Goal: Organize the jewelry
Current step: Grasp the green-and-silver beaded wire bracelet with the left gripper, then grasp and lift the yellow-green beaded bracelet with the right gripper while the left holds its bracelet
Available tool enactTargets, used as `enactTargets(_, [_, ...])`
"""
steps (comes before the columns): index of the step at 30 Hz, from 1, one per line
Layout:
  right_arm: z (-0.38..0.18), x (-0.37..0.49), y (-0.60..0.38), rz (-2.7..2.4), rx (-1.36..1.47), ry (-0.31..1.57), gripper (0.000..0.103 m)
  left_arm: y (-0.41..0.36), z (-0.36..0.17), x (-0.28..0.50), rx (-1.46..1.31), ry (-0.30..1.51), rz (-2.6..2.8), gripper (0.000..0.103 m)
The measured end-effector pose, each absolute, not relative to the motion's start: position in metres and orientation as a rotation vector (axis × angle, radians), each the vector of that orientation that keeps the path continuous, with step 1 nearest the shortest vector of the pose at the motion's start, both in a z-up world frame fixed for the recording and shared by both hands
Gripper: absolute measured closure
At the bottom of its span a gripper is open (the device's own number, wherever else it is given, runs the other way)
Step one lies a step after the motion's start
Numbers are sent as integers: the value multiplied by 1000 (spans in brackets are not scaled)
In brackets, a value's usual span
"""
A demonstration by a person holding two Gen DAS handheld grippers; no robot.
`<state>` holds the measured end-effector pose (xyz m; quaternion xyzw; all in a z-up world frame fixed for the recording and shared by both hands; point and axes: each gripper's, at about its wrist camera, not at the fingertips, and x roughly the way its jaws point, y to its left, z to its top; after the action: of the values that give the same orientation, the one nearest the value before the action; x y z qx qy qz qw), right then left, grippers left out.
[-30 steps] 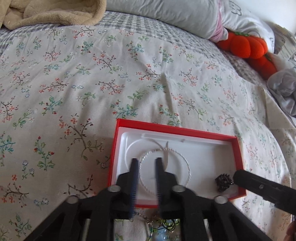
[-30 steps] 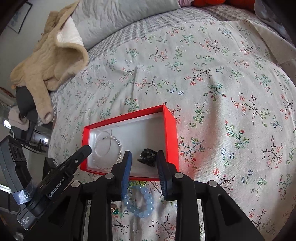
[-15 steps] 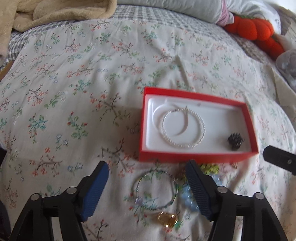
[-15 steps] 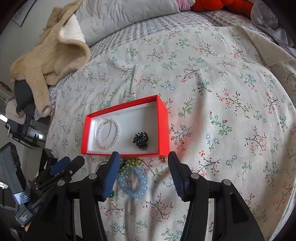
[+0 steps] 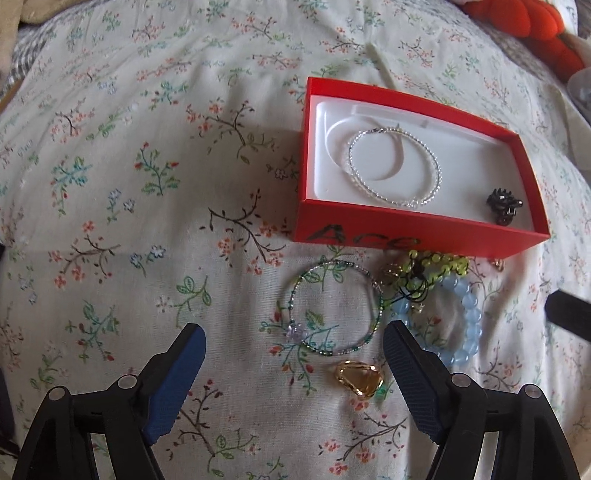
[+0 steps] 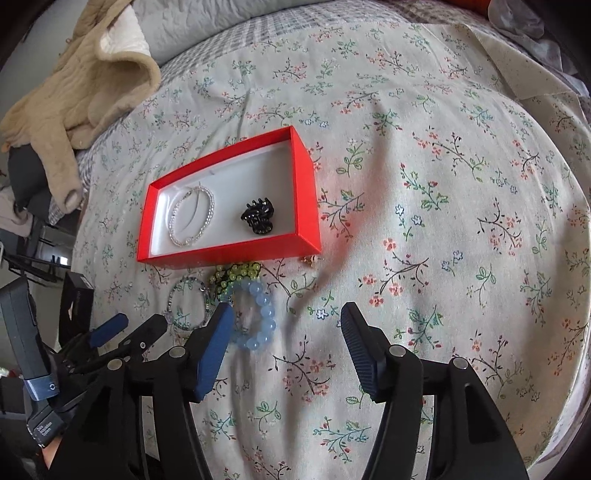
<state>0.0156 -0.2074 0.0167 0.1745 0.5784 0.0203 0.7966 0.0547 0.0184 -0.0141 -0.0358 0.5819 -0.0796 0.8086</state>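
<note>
On the far left a beige blanket (image 6: 74, 85) lies bunched at the edge of the bed (image 5: 147, 147), which is covered in a floral sheet; the left gripper (image 5: 293, 349) hangs over that sheet with its jaws spread wide and nothing between them; just ahead of it lie a thin green beaded bracelet (image 5: 334, 306), a gold ring (image 5: 358, 380), a yellow-green bead string (image 5: 436, 266) and a pale blue bead bracelet (image 5: 458, 317), all loose on the sheet and crowded together in front of the red box (image 5: 406, 236); inside the box, a clear beaded bracelet (image 5: 395, 166) rests on the white lining at the left end and a black hair clip (image 5: 504, 205) near the right end; the right gripper (image 6: 288, 330) hovers beside the blue bracelet, jaws likewise wide apart and empty; an orange plush toy (image 5: 532, 26) sits at the far right.
</note>
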Motion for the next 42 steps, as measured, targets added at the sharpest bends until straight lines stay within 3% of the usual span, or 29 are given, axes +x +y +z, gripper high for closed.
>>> enactTargets(3, [10, 16, -207, 30, 378, 1259, 40, 23, -22, 60, -147, 1274, -184, 25])
enactTargets(8, [6, 18, -207, 26, 386, 1272, 40, 27, -38, 68, -199, 1313, -169, 51])
enactTargets(12, [6, 20, -205, 28, 378, 1271, 40, 25, -46, 74, -181, 1321, -150, 63])
enactTargets(15, [5, 23, -205, 23, 377, 1275, 40, 21, -48, 76, -143, 1308, -139, 86])
enactTargets(16, [4, 24, -204, 22, 377, 1276, 40, 19, -48, 76, -131, 1304, -141, 103])
enactTargets(26, [-2, 34, -189, 61, 399, 1237, 41, 25, -11, 65, -113, 1192, -164, 103])
enactTargets(28, [-3, 37, -179, 93, 396, 1228, 52, 29, -6, 61, -109, 1178, -168, 103])
enactTargets(34, [-14, 47, -152, 139, 365, 1243, 72, 34, -2, 55, -96, 1167, -196, 103])
enactTargets(42, [-29, 59, -139, 116, 367, 1249, 80, 38, -4, 55, -94, 1177, -204, 103])
